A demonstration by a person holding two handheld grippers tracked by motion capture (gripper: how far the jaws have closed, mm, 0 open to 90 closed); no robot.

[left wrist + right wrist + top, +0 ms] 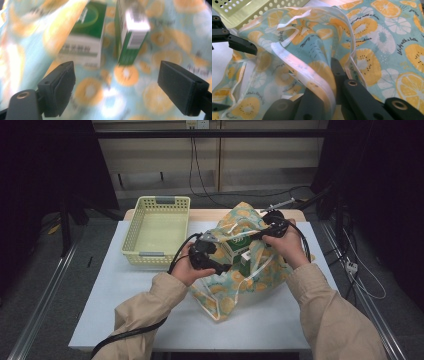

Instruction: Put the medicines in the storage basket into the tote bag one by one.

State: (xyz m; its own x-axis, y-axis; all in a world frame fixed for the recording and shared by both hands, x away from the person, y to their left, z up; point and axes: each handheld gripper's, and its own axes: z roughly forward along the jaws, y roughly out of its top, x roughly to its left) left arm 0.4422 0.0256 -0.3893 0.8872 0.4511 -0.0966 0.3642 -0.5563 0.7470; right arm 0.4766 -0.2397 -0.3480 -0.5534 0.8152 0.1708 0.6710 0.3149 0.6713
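Observation:
A see-through bag point(235, 285) printed with orange slices lies on the white table point(130, 300). Two green-and-white boxes point(239, 251) stand inside it. My left gripper point(224, 256) is at the bag's left side, open, with nothing between its jaws. In the left gripper view the open left gripper point(117, 80) faces one box point(85, 37) and a second box point(131, 35) over the printed bag point(162, 32). My right gripper point(256, 236) holds the bag's top up. In the right gripper view the right gripper point(329, 77) is shut on the bag's white rim point(294, 62).
A pale yellow plastic basket point(131, 237) stands at the table's back left, close to the bag; its corner point(249, 10) shows in the right gripper view. Cables trail from both grippers. Metal rails run along the floor on both sides of the table.

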